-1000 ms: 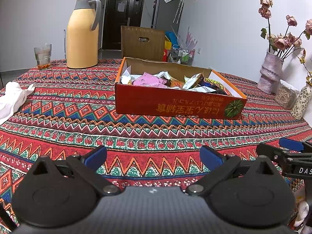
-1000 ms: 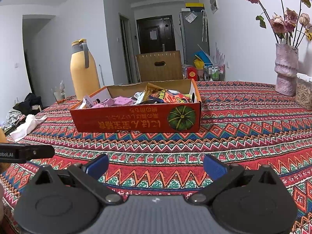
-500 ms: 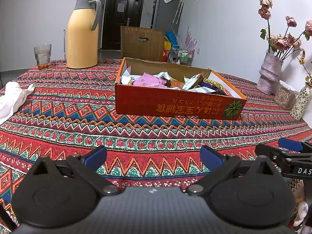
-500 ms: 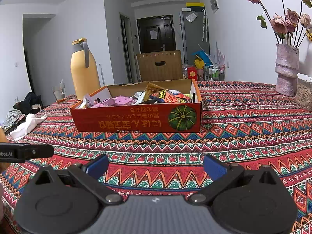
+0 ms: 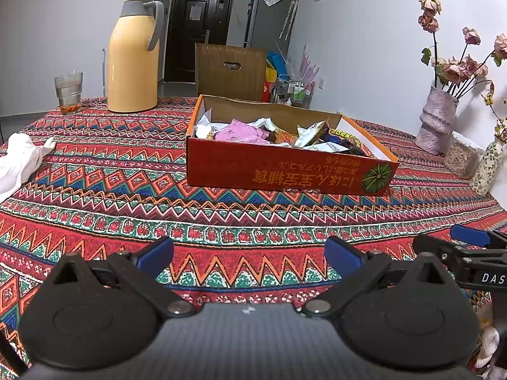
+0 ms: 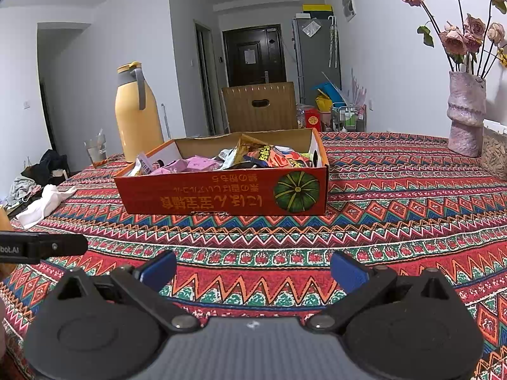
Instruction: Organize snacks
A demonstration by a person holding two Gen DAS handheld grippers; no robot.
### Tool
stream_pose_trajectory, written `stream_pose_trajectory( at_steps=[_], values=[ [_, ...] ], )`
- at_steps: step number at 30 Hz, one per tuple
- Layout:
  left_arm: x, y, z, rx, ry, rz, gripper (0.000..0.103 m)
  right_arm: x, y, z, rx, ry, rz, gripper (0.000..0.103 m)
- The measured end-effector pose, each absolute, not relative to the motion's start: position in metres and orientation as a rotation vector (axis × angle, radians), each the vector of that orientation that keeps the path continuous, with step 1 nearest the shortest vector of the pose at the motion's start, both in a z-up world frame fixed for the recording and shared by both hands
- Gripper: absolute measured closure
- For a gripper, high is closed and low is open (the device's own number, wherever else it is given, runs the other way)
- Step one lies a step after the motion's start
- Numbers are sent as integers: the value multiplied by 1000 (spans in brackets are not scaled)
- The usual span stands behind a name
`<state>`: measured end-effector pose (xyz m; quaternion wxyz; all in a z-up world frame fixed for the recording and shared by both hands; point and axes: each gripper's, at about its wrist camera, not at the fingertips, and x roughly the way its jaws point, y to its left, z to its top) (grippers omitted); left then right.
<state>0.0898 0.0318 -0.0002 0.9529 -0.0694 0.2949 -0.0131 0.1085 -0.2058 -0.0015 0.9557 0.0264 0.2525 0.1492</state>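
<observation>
Left wrist view: both claws, left claw (image 5: 248,255) and right claw (image 6: 253,269), spread empty; light crinkly snack packets (image 5: 240,131) in red cardboard box (image 5: 285,174) — pinch edges.

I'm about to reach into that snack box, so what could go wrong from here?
1. The snack packets are heaped above the rim of the red box; grabbing one could spill others onto the tablecloth.
2. Both open grippers, left and right, sit close together and might collide.
3. The light box could slide if nudged.
</observation>
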Motion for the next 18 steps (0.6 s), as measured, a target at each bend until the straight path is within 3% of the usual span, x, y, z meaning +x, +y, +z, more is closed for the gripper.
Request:
stream_pose_trajectory(
  at_steps=[18],
  values=[
    [89, 33, 1, -149, 595, -29, 0, 108, -205, -1, 53, 513, 303, 0]
  ],
)
